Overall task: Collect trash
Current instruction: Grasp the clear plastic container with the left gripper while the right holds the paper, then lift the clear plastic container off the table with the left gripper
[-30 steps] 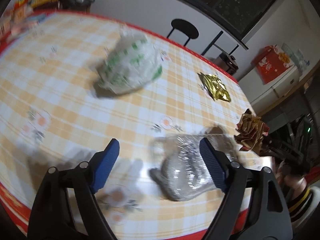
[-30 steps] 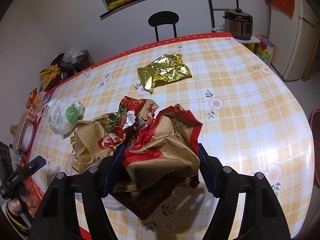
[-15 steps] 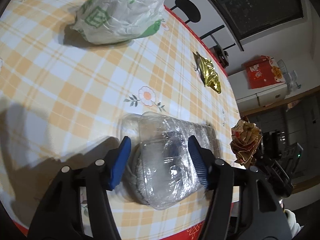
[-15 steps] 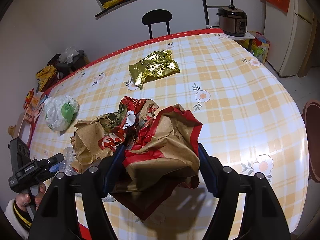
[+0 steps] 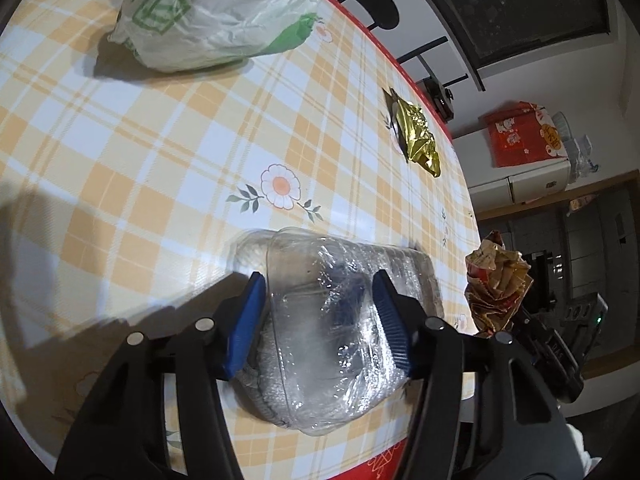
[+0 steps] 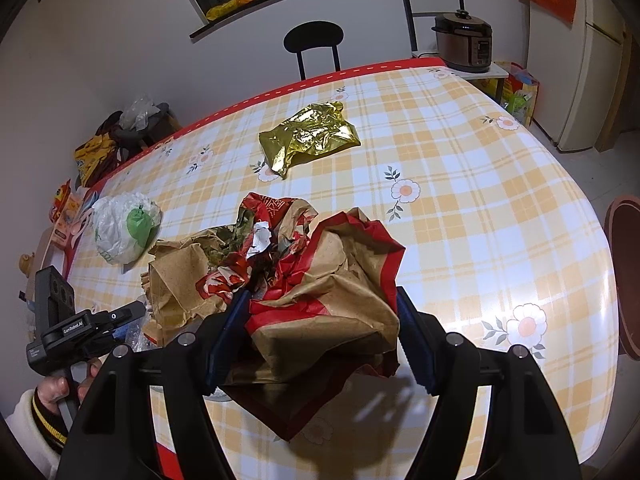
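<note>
A crumpled clear plastic container (image 5: 332, 344) lies near the table's front edge. My left gripper (image 5: 320, 320) straddles it, its jaws closing, with both blue pads against the container's sides. My right gripper (image 6: 320, 340) is shut on a crumpled bundle of brown and red paper (image 6: 320, 280), held above the table just right of the left one; the left wrist view shows the same bundle (image 5: 498, 284). A gold foil wrapper (image 6: 310, 136) lies farther back on the table. A white and green plastic bag (image 5: 216, 20) sits at the far left.
The yellow checked tablecloth (image 6: 480, 200) has a red border at the table's edges. A black chair (image 6: 314, 40) stands behind the table and a rice cooker (image 6: 464, 40) on a low stand at the back right. A person's hand (image 6: 56, 392) holds the left gripper's handle.
My left gripper has come down and forward over the clear container, and its jaws have narrowed onto it. The right gripper and its paper bundle have stayed put.
</note>
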### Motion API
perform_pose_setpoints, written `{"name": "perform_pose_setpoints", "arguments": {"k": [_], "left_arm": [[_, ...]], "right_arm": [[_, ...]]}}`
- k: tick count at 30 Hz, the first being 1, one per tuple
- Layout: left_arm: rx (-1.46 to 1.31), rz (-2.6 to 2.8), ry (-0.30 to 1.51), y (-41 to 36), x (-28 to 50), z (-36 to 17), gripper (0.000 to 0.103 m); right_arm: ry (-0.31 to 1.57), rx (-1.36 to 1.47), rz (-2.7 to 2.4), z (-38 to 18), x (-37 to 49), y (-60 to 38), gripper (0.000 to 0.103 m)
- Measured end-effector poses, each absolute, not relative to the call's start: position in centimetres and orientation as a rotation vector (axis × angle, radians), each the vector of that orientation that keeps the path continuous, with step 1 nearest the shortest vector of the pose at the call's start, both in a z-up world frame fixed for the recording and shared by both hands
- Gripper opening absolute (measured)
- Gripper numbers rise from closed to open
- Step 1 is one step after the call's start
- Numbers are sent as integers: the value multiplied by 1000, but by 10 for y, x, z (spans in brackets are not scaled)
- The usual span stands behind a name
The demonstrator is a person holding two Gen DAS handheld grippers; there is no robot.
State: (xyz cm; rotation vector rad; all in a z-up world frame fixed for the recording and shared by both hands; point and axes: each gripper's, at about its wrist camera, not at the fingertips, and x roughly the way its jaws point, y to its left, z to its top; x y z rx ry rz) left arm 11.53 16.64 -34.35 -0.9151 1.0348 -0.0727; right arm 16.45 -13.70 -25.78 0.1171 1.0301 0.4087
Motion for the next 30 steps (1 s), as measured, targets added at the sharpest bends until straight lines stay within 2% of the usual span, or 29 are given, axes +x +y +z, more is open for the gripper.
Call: {"name": "perform_pose_setpoints", "arguments": {"k": [13, 24, 29, 30], "left_arm": [[-935, -76, 1039, 168, 115, -346, 66], [-938, -101, 1053, 164, 116, -338, 66], [-916, -138, 1010, 159, 114, -318, 62], [-910, -142, 1004, 158, 114, -314, 59]], "right_arm": [[1097, 39, 424, -277, 157, -120, 70], [1125, 14, 443, -289, 157, -110, 70], [1135, 25, 444, -293, 157, -111, 70], [1136, 30, 445, -294, 158, -112, 70]]}}
